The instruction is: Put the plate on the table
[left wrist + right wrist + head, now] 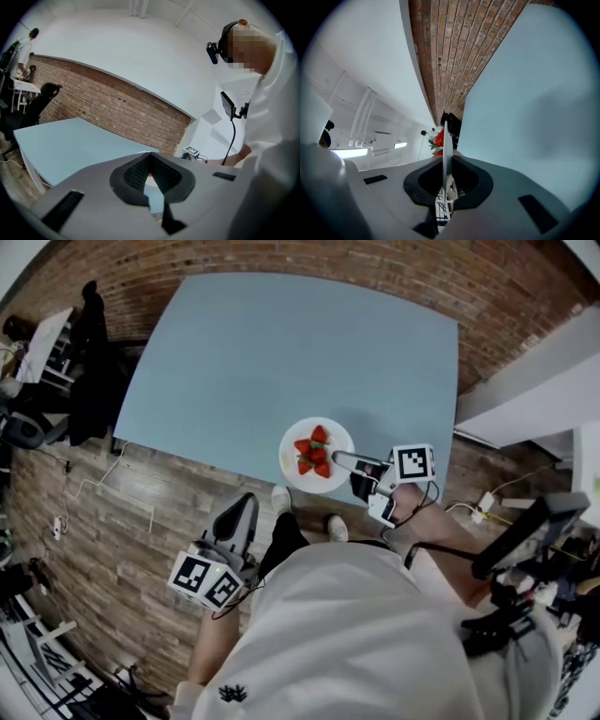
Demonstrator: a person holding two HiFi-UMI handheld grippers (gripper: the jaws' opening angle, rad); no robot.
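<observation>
Plate (341,441) is at the near edge of the blue table (281,352), its right rim pinched in my right gripper (339,459), jaws narrow on it. I can't tell if it's resting or lifted. Wide room on the tabletop toward the brick wall (281,263). A few strawberries (315,452) on the plate. Left gripper (239,514) is off the table over the wood floor (141,512), jaws together, holding nothing.
</observation>
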